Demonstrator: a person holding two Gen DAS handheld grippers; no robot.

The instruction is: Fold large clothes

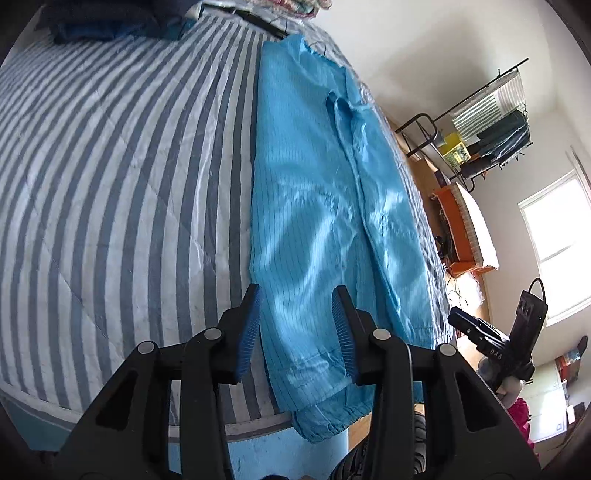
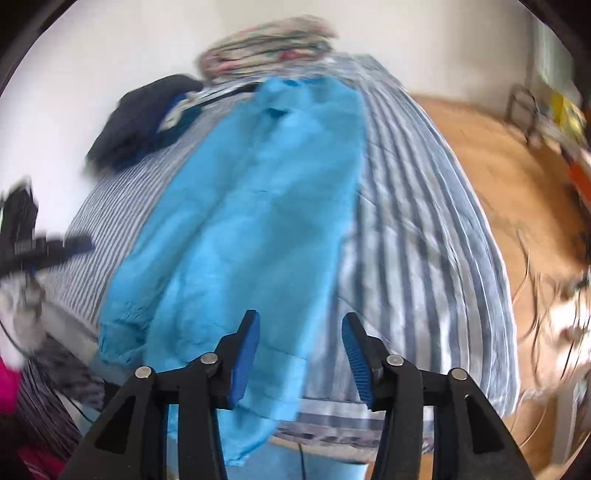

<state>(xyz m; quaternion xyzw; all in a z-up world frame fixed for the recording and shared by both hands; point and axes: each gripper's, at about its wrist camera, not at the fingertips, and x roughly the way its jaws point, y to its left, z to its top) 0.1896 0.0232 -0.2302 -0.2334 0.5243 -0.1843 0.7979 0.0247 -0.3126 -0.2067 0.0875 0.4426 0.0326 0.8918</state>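
Note:
A large light-blue garment [image 1: 314, 206] lies folded lengthwise in a long strip on the striped bed [image 1: 110, 184], its hem and elastic cuffs hanging over the near edge. My left gripper [image 1: 297, 295] is open and empty, hovering just above the garment's near end. In the blurred right wrist view the same garment [image 2: 258, 206] runs up the striped bed [image 2: 406, 240]. My right gripper [image 2: 300, 317] is open and empty above the near hem. The right gripper also shows in the left wrist view [image 1: 476, 328], off the bed's right side.
Dark folded clothes [image 1: 110, 22] and a patterned bundle [image 2: 266, 40] sit at the bed's far end. A wooden floor [image 2: 498, 177], a metal rack [image 1: 491, 122], an orange shelf [image 1: 458, 229] and a window [image 1: 557, 240] are to the right.

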